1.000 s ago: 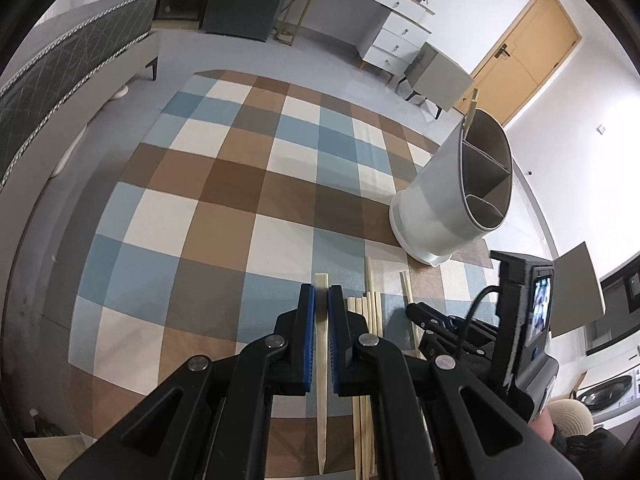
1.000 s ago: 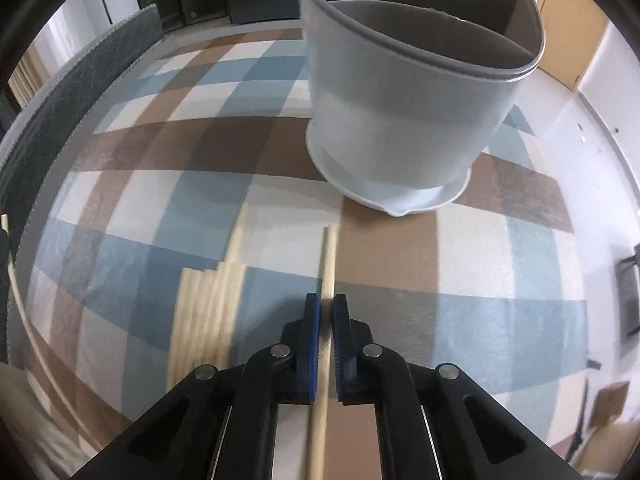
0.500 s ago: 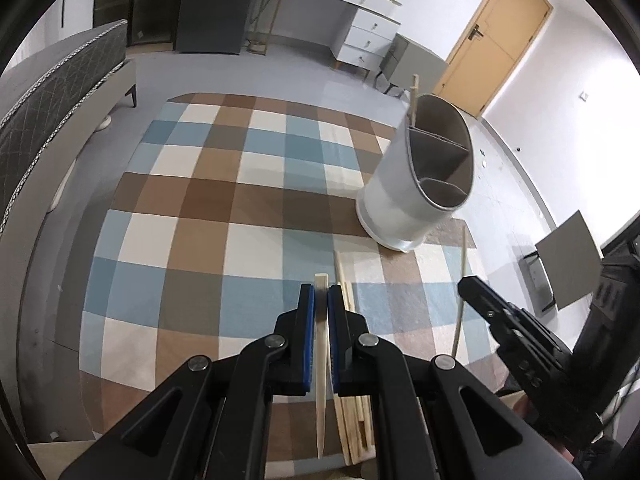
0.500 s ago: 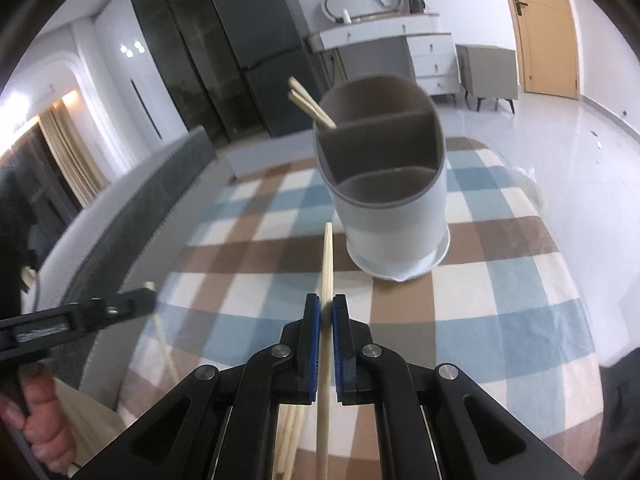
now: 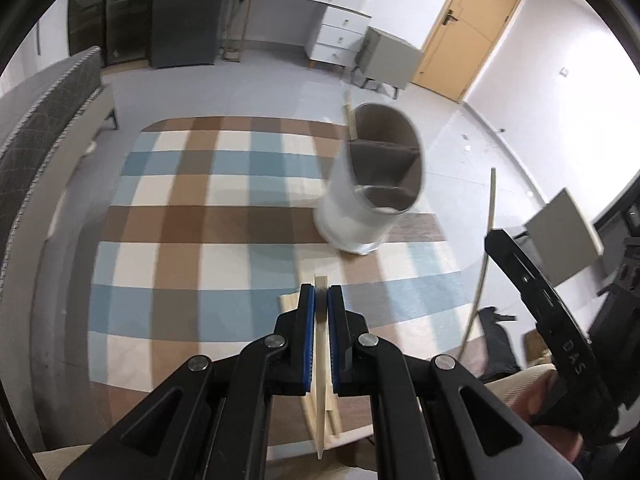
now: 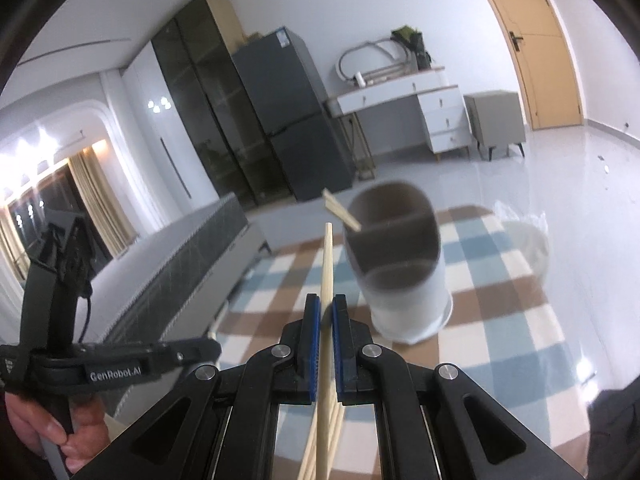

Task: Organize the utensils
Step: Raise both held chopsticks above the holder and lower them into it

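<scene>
My left gripper [image 5: 321,300] is shut on a wooden chopstick [image 5: 320,392], held above the checked tablecloth. My right gripper [image 6: 326,312] is shut on another wooden chopstick [image 6: 327,264] that points up toward the holder. The white divided utensil holder [image 5: 374,196] stands on the cloth ahead of both grippers and also shows in the right wrist view [image 6: 400,276]. Chopsticks [image 6: 340,212] stick out of its far compartment. A bundle of loose chopsticks [image 5: 332,412] lies on the cloth under my left gripper. The right gripper's chopstick [image 5: 486,248] shows in the left wrist view.
The checked tablecloth [image 5: 192,240] covers the table. A grey quilted bed edge [image 5: 36,120] runs along the left. A dark fridge [image 6: 288,120], a white desk [image 6: 416,108] and a wooden door [image 6: 536,48] stand beyond.
Both grippers have risen from the cloth, each with its chopstick. The holder now looks smaller and farther off in both views.
</scene>
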Tool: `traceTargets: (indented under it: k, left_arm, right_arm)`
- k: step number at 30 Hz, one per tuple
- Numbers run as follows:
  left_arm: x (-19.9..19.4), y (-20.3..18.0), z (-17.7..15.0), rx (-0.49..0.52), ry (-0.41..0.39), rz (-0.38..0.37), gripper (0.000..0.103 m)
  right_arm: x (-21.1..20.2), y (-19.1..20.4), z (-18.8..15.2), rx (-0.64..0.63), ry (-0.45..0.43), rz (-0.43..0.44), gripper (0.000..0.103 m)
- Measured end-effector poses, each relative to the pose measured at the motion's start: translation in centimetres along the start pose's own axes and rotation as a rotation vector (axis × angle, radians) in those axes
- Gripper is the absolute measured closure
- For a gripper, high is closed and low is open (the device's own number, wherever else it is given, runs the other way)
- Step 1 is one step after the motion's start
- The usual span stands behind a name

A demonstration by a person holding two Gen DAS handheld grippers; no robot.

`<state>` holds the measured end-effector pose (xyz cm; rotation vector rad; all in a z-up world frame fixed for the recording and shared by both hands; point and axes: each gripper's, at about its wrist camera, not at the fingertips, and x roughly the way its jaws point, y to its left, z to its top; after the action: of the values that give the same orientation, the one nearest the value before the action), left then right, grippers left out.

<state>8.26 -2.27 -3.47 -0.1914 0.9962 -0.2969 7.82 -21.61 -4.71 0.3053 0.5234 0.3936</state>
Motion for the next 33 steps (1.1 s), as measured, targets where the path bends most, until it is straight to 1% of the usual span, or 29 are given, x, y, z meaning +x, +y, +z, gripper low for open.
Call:
traceTargets:
  k: [3,6,8,12,14,19,21,25,28,33]
  left_arm:
    - [-1.0,-1.1,1.7,0.005,-0.026,-0.022,0.101]
    - [-2.4,-2.2,4.2,-0.001,-0.081,-0.054,0.101]
    - [-3.5,-2.9,6.1,-0.009,-0.136,-0.075,0.101]
    - [-5.3,-4.2,10.3,-0.026,-0.278,-0.104,0.101]
    - [-5.6,-4.6,12.0,-0.03,-0.341,-0.105,0.101]
    - [-4.5,-4.8,15.7,-0.048,-0.447,-0.108,0.101]
    - [-3.4,-4.6,16.7,-0.049,-0.466,-0.101,0.101]
    - [-1.2,-4.0,18.3,-0.046,-0.477,-0.093,0.101]
    - [0.3,-3.4,19.2,-0.053,-0.475,-0.088,0.101]
    - [2.4,-2.2,20.1,-0.077,-0.491,-0.071,0.101]
  right_arm:
    - [-0.8,-0.5,2.1,0.004,-0.056,0.008,0.098]
    - [-1.3,-0.9,4.3,-0.002,-0.109,0.017,0.098]
    - [-1.6,-1.1,5.9,-0.014,-0.152,0.017,0.098]
    - [-1.2,-1.5,9.5,-0.039,-0.238,0.035,0.098]
    - [-0.6,-1.6,10.9,-0.061,-0.27,0.039,0.098]
    - [2.2,-1.7,14.1,-0.113,-0.334,0.035,0.098]
    - [3.6,-2.0,14.8,-0.112,-0.348,0.036,0.098]
    - [7.1,-2.7,15.5,-0.092,-0.365,0.039,0.098]
    - [9.3,-2.8,15.3,-0.124,-0.375,0.04,0.098]
    - [12.0,-3.1,14.6,-0.182,-0.359,0.044,0.098]
